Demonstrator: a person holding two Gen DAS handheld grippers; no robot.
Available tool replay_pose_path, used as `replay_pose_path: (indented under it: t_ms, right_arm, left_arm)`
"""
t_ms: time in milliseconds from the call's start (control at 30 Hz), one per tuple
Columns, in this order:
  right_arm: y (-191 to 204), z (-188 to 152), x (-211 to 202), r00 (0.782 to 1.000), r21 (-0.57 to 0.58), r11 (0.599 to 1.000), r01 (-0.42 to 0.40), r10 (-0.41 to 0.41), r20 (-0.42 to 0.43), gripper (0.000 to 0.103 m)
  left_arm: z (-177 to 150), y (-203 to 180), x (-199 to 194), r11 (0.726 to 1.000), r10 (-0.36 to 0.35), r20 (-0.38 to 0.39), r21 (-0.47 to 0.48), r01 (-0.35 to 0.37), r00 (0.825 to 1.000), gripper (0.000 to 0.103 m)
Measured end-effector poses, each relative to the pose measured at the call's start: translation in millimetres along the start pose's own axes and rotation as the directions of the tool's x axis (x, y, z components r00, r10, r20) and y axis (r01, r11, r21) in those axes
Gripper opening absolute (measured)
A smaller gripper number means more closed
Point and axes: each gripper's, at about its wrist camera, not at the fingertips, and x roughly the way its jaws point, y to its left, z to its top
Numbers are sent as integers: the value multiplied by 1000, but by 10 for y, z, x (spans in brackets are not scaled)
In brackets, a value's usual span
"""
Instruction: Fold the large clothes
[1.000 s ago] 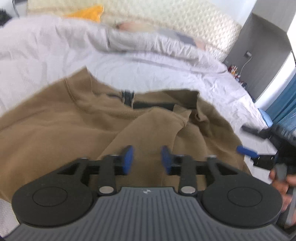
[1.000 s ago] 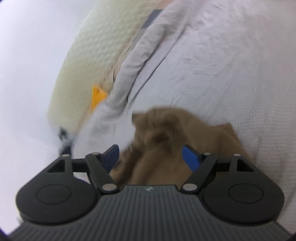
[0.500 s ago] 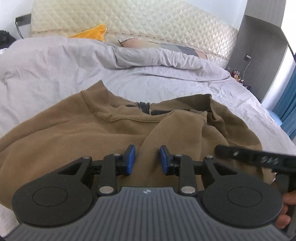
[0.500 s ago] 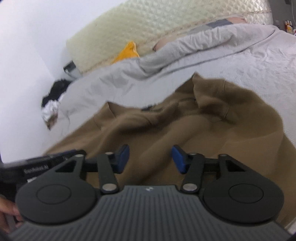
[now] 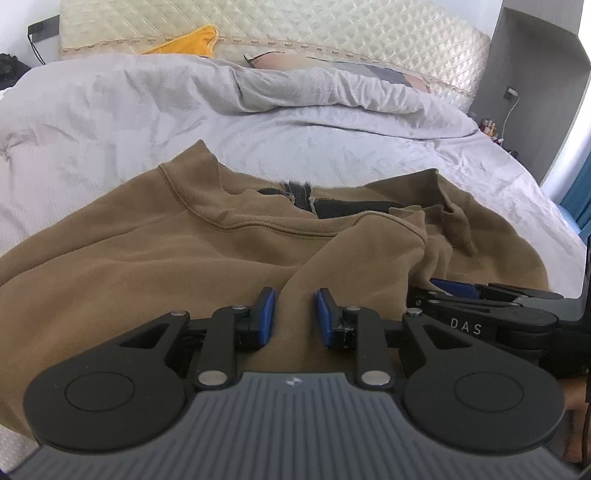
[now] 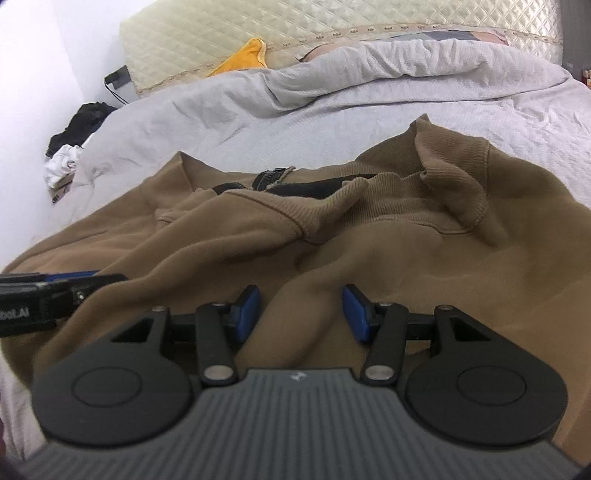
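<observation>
On the grey bed sheet (image 5: 332,147) lay the brown sweatshirt (image 5: 129,266), collar toward the headboard (image 5: 332,33), bunched w/ one part flopped over the chest. No clean fold made yet, so judged early: smoothing, sleeves & body folds all left. Left gripper (image 5: 295,315) low over the sweatshirt, jaws narrow but apart, a ridge of cloth between, not clearly pinched. Right gripper (image 6: 301,314) just beside it, jaws half apart over cloth, holding nothing. Count: 1 sweatshirt, 2 grippers, 1 yellow pillow (image 5: 184,40) by the headboard.
</observation>
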Motion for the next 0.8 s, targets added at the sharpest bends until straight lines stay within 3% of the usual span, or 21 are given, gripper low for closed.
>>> replay_pose_path:
  t_ms: [400,567,633,767,800]
  right_arm:
    - [21,-69,-316,997,-15,1000,3,-2,71,52]
    - [-175,1,-646,993,73,997,-37,28,118,52]
    - [-245,66,-760,988,80,997,2,-15,155,56]
    - [-493,270,-868,974,124,991,58,-83,210,83]
    - [-571,319,-853,975,142,988,57,-86,207,82]
  left_arm:
    - [-143,-3,-285,1000,-16,91,-3,17,996,32]
    - [-47,83,-500,1000,8,143,-26,-4,990,46]
    - [58,167,-551,999,36,165,-43,-30,986,50]
    - [360,368,-438,994,93,132,-69,-84,987,56]
    - [441,410,-381,992,110,114,-69,-103,987,56]
